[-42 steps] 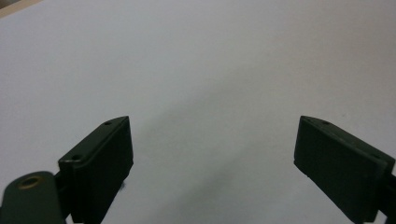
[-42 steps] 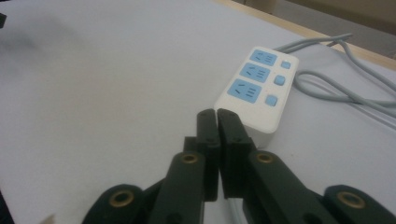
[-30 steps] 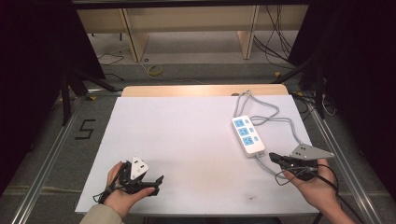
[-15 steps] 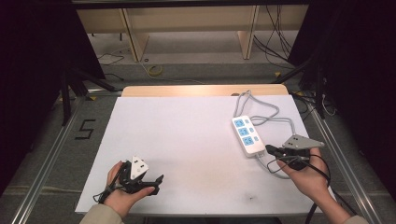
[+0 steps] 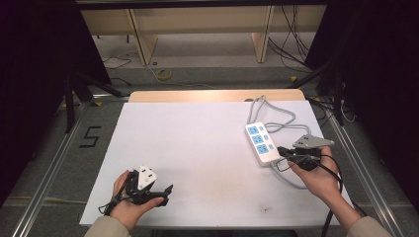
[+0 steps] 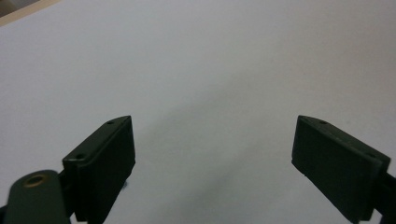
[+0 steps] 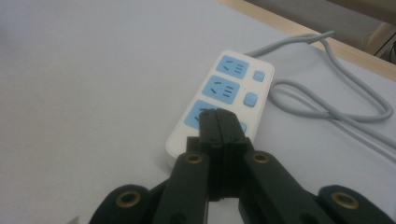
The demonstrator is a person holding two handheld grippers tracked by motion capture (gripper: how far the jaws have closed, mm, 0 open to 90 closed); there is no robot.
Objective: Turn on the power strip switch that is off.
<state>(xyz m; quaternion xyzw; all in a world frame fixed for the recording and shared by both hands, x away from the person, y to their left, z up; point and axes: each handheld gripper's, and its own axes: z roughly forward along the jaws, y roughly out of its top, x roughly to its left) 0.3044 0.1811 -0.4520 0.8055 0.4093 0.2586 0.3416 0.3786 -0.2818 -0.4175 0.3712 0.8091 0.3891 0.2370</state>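
A white power strip with three blue sockets is seen lying flat on the right part of the white bench, its long axis running away from the person. The right gripper is held at the strip's near end, its jaws pressed together with nothing between them; in the right gripper view their tips are placed over the nearest blue socket (whether they touch it cannot be told). The strip's grey cable is looped on the bench just beyond and to the right of the strip, clear of the jaws. The left gripper is held well apart at the near left edge, its jaws spread wide over bare bench. Beyond the bench, wooden shelving and loose floor cables are visible.
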